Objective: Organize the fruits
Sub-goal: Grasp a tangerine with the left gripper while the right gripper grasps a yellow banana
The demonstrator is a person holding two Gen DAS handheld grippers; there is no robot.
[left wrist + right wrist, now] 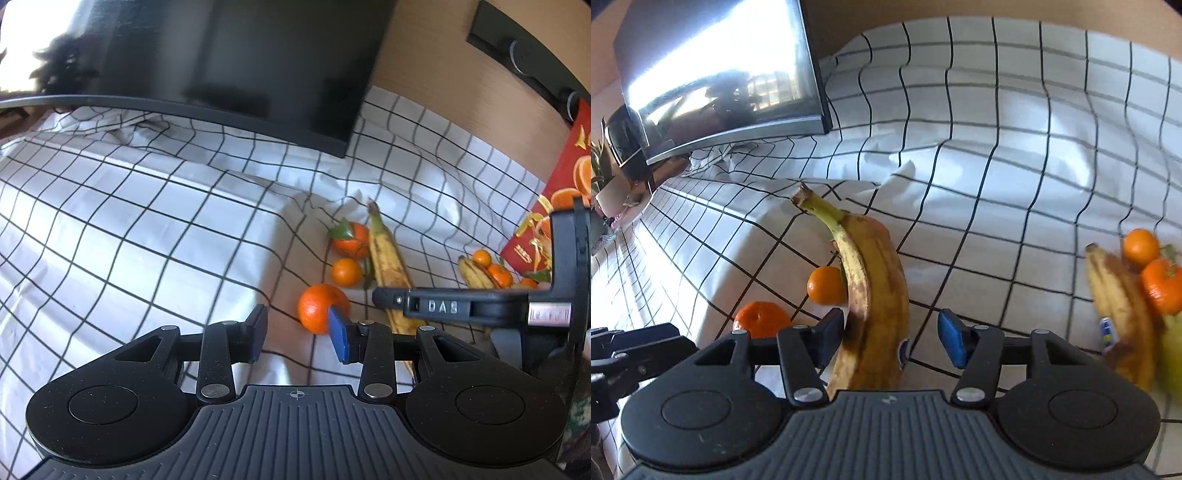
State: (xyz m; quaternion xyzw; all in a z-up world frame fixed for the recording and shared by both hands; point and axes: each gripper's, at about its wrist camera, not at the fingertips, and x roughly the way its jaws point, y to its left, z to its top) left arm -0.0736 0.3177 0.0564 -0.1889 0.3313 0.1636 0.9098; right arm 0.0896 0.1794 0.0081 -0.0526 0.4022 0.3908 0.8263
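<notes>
A spotted yellow banana lies on the checked cloth between the open fingers of my right gripper; its left side is close to the left pad. Beside it lie a leafy mandarin, a small mandarin and a bigger one. My left gripper is open and empty, its right pad just in front of the bigger mandarin. The banana shows in the left view with the right gripper over it. A pile of bananas and mandarins lies at the right.
A dark monitor stands over the back of the cloth. A red carton printed with oranges stands at the right by the fruit pile. Potted plants sit at the far left.
</notes>
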